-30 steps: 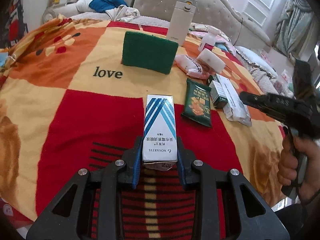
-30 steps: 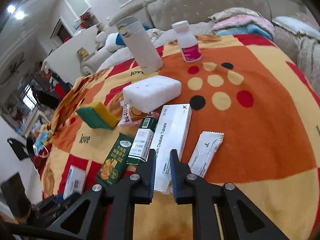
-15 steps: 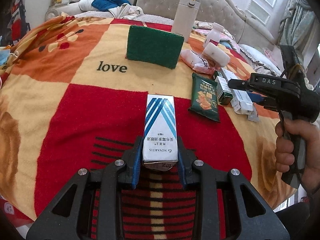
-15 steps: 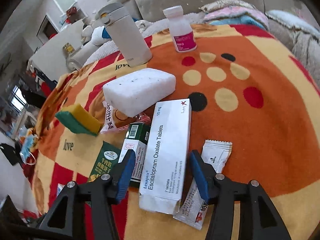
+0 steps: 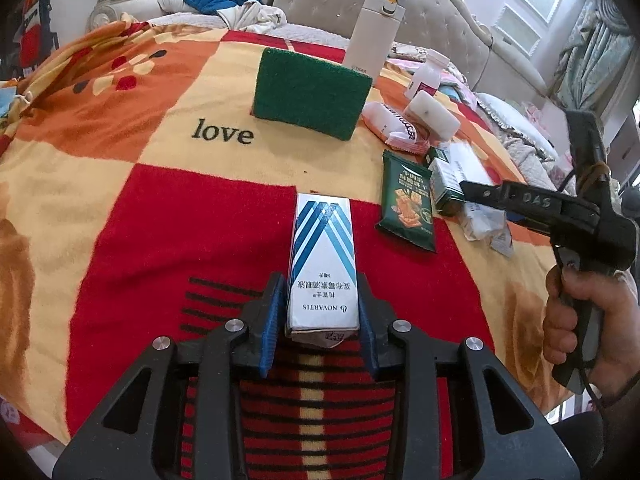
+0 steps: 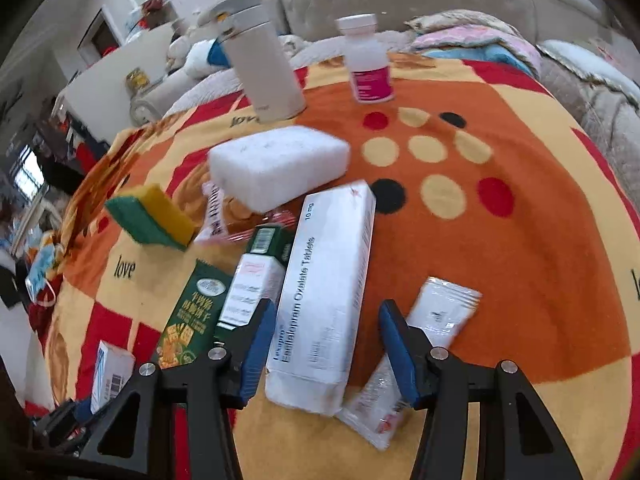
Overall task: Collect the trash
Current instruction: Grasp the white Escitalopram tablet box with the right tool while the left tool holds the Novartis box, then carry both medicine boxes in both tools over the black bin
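Two claws work over a bed spread with a red-orange "love" blanket (image 5: 132, 208), tufted headboard (image 5: 436, 16) behind. Left claw (image 5: 318, 320), just easing, grips a blue-striped box (image 5: 322, 264); right claw (image 6: 326, 344), just opened, straddles the tablet box (image 6: 324, 300).

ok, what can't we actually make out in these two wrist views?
- Left gripper, left view: blue-striped carton sits between the pads; contact can't be confirmed.
- Right view: motion blur smears the small print on the long white tablet box.
- Right view: white sachet, near end behind the right gripper finger.
- Left view: the tablet box is mostly behind the right gripper.
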